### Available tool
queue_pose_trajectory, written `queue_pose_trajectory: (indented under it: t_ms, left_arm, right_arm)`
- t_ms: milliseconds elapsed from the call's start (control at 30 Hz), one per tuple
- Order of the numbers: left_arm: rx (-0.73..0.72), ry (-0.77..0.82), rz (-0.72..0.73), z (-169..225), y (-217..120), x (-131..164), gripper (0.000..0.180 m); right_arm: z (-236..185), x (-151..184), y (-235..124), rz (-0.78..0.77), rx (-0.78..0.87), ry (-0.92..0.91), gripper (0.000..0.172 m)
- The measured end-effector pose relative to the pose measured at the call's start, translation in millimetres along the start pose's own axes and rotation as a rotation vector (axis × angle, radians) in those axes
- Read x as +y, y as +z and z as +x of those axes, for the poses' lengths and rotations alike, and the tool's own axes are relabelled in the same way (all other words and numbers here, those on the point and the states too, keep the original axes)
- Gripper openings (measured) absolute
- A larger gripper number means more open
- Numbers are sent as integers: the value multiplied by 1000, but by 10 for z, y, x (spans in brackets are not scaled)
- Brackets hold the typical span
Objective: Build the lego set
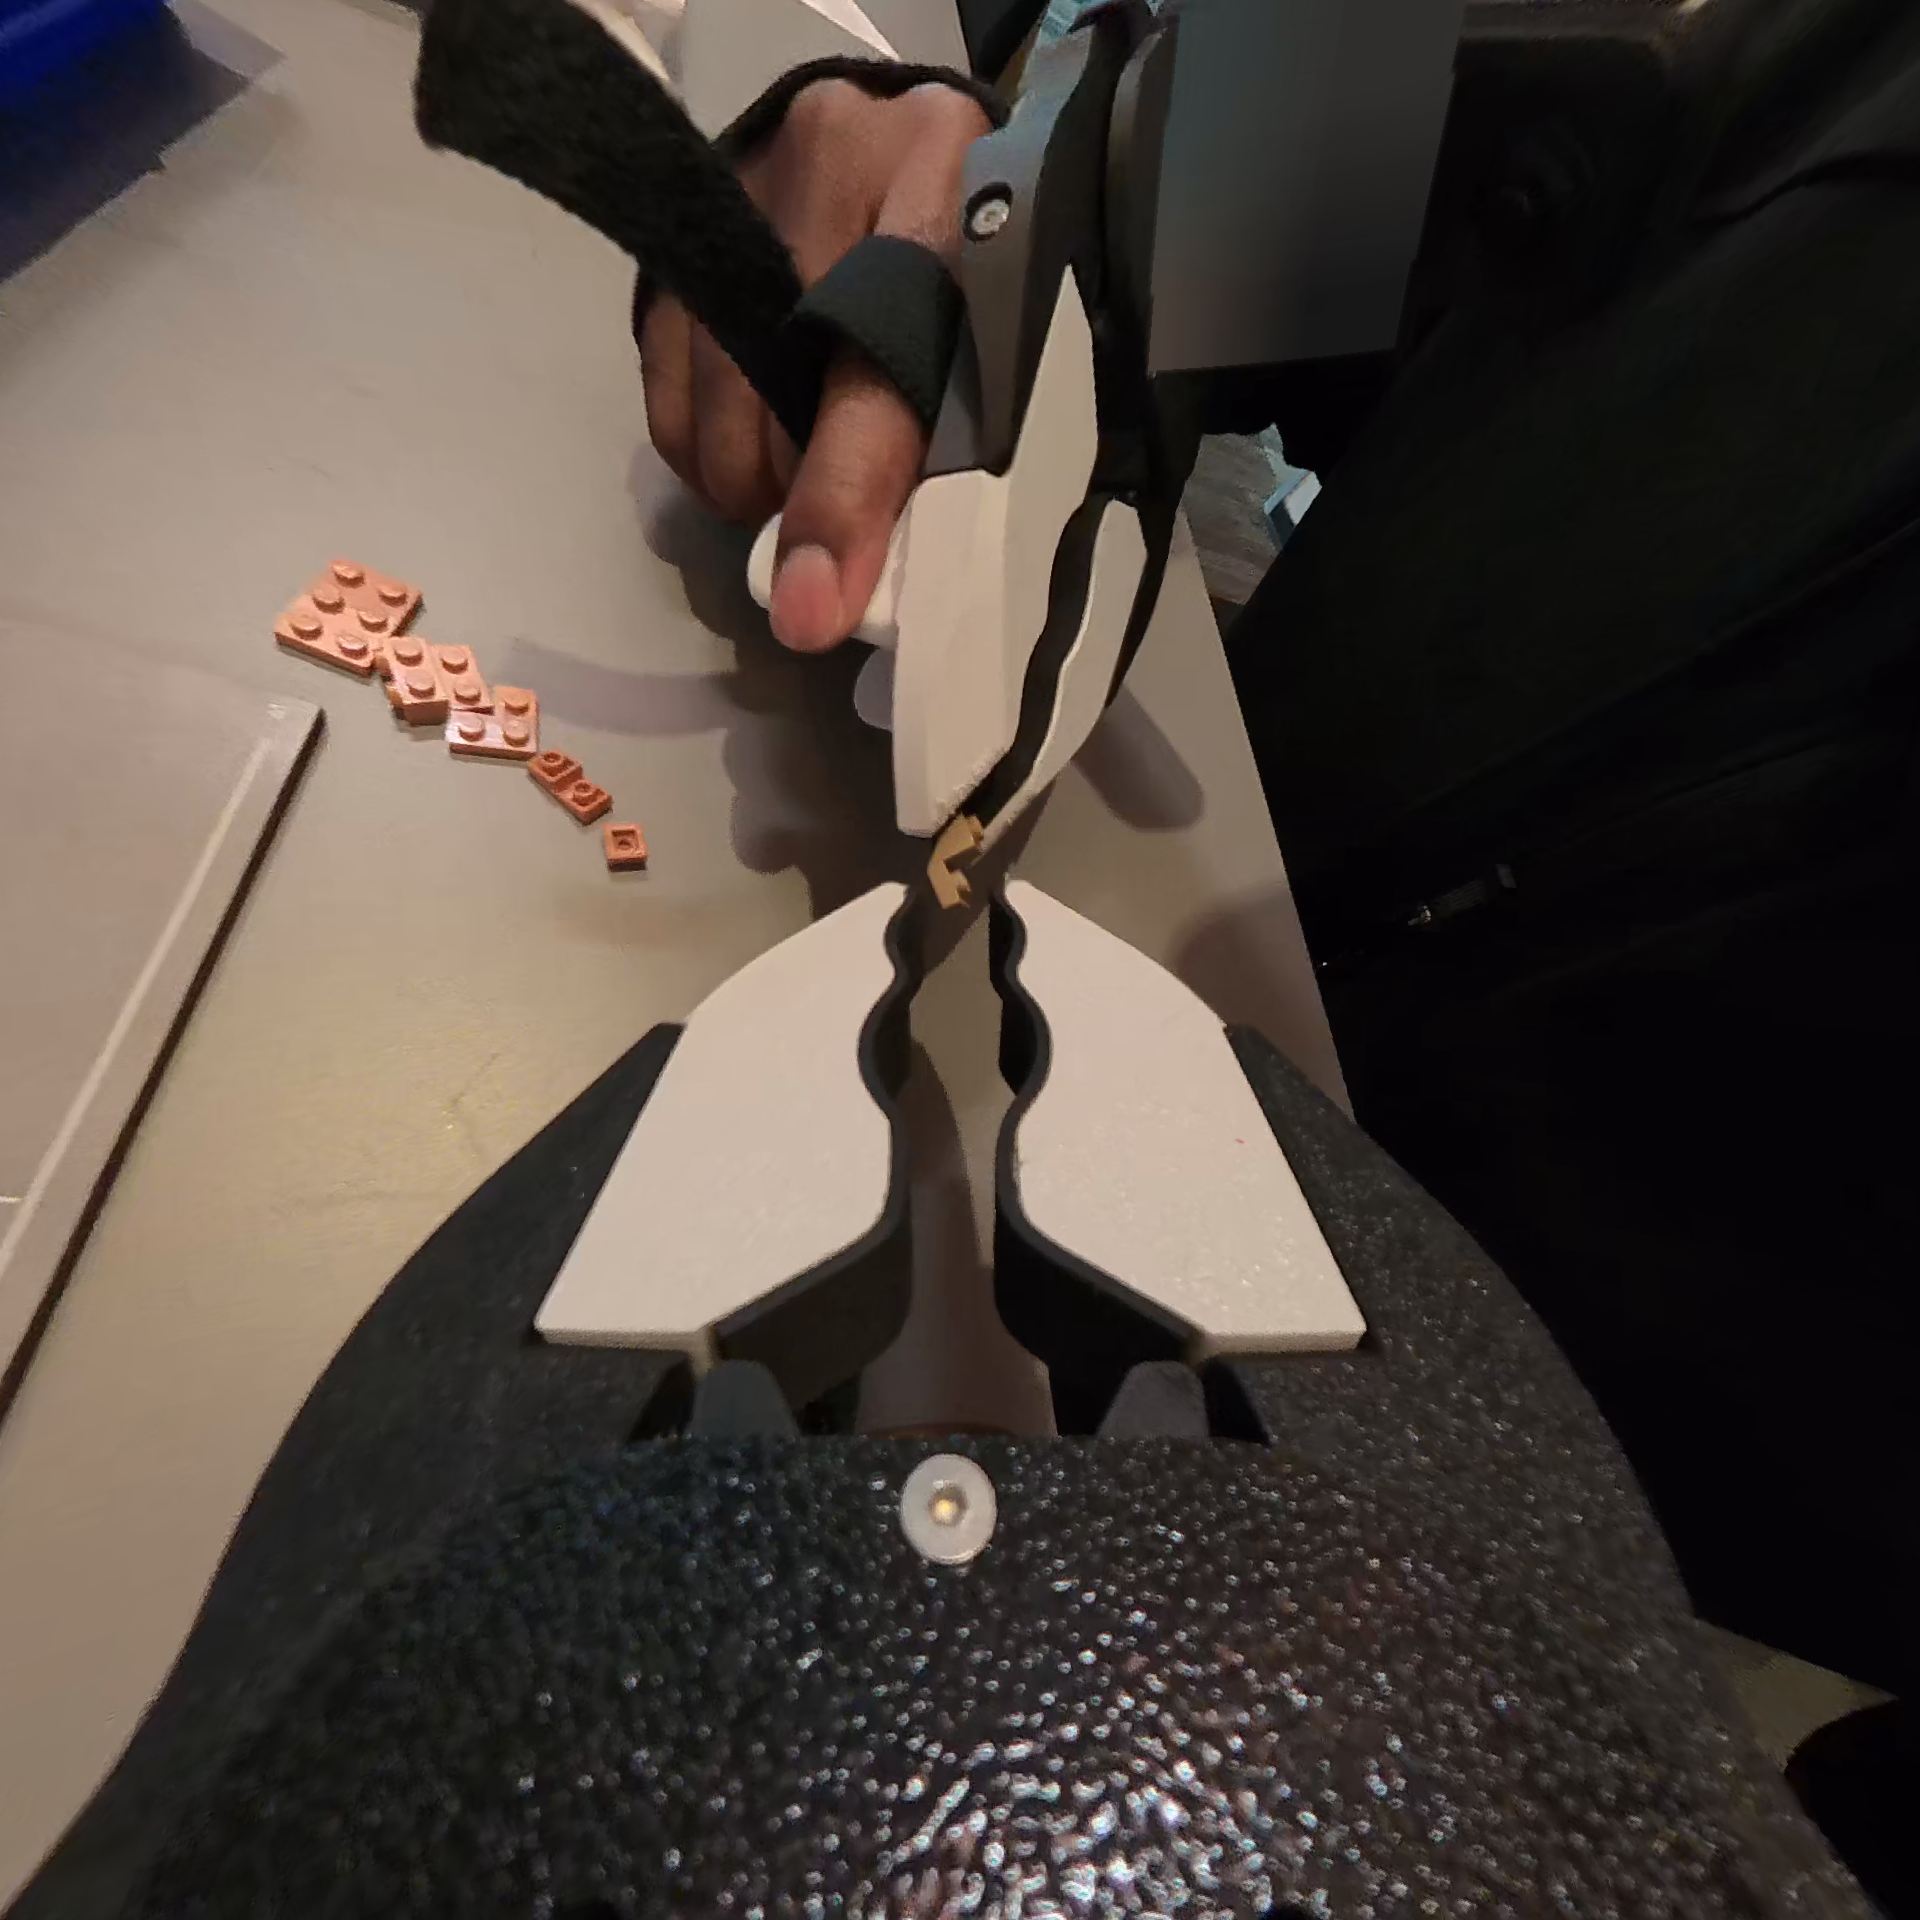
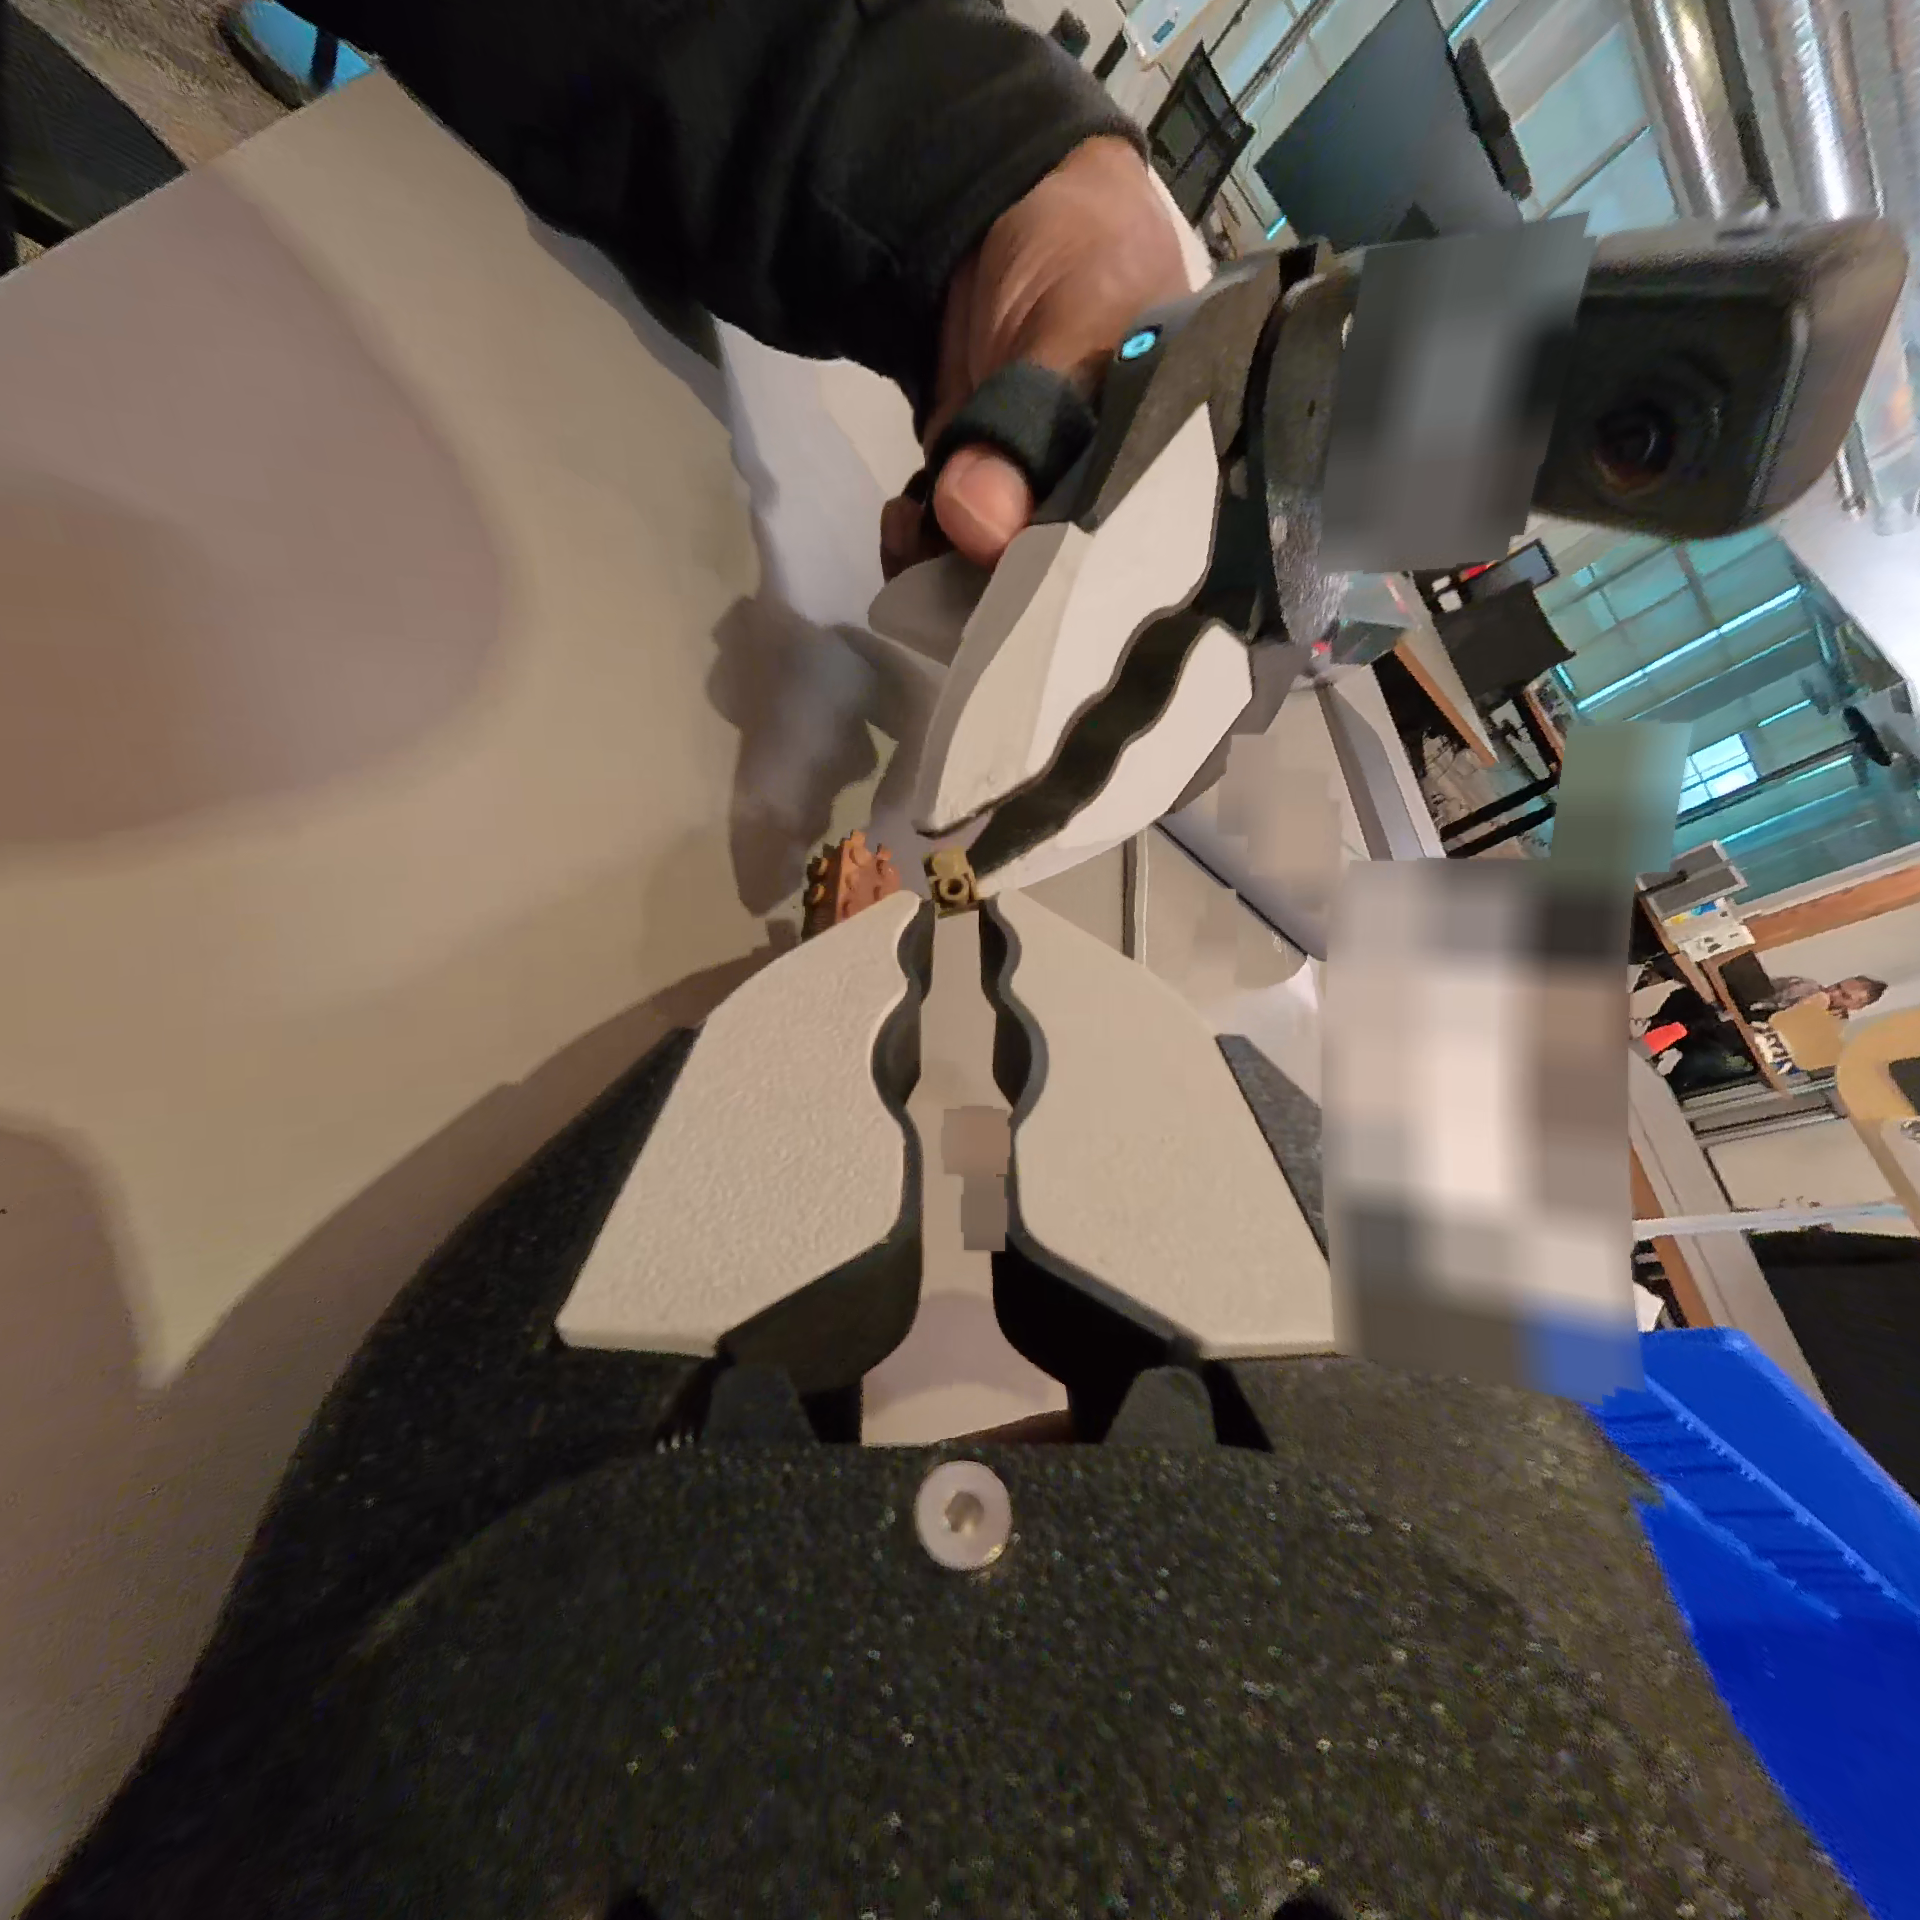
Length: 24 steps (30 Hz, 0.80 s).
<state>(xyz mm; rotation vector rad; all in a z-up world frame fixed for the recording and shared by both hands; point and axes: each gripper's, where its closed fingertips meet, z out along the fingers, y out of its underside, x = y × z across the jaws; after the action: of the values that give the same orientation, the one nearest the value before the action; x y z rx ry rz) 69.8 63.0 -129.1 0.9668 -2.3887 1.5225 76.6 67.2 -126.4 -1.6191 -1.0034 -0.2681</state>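
Your left gripper (image 1: pixel 954 902) and right gripper (image 1: pixel 971 821) meet tip to tip over the grey table (image 1: pixel 436 935), with a small tan brick (image 1: pixel 951 871) between them. In the left wrist view the right gripper comes down from twelve o'clock, its fingers closed on the upper end of the tan brick, which sticks out below its tips. The lower end of the brick reaches into the mouth of the left gripper: its left fingertip (image 1: pixel 883 904) touches the brick, but a gap shows between the brick and the right fingertip, so the left gripper is not clamped on it. In the right wrist view the tan brick (image 2: pixel 954 891) sits at the tips of your right gripper (image 2: pixel 951 914), with the left gripper (image 2: pixel 961 842) arriving from one o'clock. Your right hand (image 1: pixel 790 416), strapped in black, shows at eleven o'clock in the left wrist view, and your left hand (image 2: pixel 1039 343) at twelve o'clock in the right wrist view. A row of brown flat bricks (image 1: pixel 447 686) lies on the table at ten o'clock from the left gripper, well apart from it. A blue bin (image 2: pixel 1766 1558) stands at four o'clock in the right wrist view.
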Motion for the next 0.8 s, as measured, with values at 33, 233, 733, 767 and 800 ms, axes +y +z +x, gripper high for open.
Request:
queue_pose_trajectory:
  t_ms: [33, 233, 733, 767, 800]
  left_arm:
    - [-7, 3, -4, -7, -7, 6, 12]
    - [-96, 62, -61, -95, 25, 65, 15]
    - [-3, -37, -8, -31, 69, 25, 6]
    - [5, -37, -10, -21, 75, 28, 6]
    - [3, -35, -9, -22, 74, 28, 6]
  right_arm:
    - [5, 21, 4, -9, -2, 13, 8]
    - [8, 81, 26, -36, -21, 87, 8]
    - [-42, 34, 62, -48, 31, -92, 15]
    - [-41, 34, 63, -51, 33, -94, 10]
    - [-43, 34, 64, -51, 30, -92, 9]
